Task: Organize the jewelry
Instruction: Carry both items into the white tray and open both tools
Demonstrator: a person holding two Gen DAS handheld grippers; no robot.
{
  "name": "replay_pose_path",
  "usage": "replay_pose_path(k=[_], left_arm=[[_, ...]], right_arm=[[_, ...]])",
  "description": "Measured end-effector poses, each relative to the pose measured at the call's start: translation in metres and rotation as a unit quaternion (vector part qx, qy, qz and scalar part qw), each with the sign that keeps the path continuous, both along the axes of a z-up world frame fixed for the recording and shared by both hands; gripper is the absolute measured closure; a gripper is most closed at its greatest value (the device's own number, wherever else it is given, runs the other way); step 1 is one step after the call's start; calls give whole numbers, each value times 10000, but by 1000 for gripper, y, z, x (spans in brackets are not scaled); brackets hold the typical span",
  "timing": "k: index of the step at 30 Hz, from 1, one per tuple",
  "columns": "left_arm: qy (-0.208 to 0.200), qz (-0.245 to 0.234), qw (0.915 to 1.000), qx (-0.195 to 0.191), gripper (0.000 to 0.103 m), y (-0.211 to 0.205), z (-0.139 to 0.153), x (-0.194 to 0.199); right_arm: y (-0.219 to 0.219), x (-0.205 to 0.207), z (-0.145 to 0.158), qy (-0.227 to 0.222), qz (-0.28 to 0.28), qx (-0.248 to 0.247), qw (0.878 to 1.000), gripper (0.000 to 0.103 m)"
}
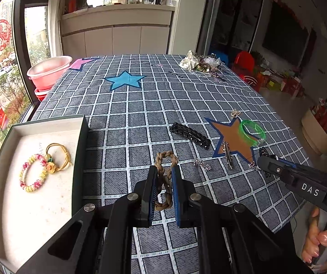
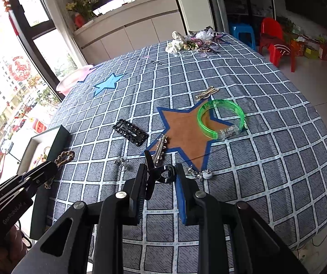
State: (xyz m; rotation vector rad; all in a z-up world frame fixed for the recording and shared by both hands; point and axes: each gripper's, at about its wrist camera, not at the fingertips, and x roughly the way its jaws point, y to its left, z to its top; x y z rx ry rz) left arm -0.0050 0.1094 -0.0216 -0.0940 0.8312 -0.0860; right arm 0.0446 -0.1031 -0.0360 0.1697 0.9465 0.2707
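My left gripper [image 1: 164, 178] is shut on a tan braided hair tie [image 1: 165, 159], held just above the checked cloth, right of the open jewelry box [image 1: 81, 141]. The box holds a pastel scrunchie bracelet [image 1: 32, 173] and a gold bangle with a flower [image 1: 58, 156]. My right gripper [image 2: 161, 175] is shut on a black hair clip [image 2: 161, 173] near the brown star [image 2: 186, 132]. A black beaded barrette [image 2: 130, 132], a silver spiked clip [image 2: 161, 147], a green bangle [image 2: 220, 118], a small silver earring [image 2: 121, 161] and a gold bow clip [image 2: 206, 93] lie on the cloth.
A heap of white and purple hair accessories [image 1: 200, 62] sits at the far right corner of the table. A pink basin [image 1: 49, 72] stands beyond the far left corner. Red and blue stools [image 2: 275, 38] stand on the floor to the right.
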Motion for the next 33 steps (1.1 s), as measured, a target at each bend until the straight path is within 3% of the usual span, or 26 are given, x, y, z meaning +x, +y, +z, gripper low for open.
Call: replay_pose_path(k=[16, 33], left_arm=[[-126, 973, 9952, -40, 83, 90, 3, -33], [371, 2136, 9762, 52, 83, 182, -33, -63]], right_arm=[[110, -6, 11, -30, 1139, 89, 9934, 77], [261, -14, -1, 123, 2701, -62, 9627, 77]])
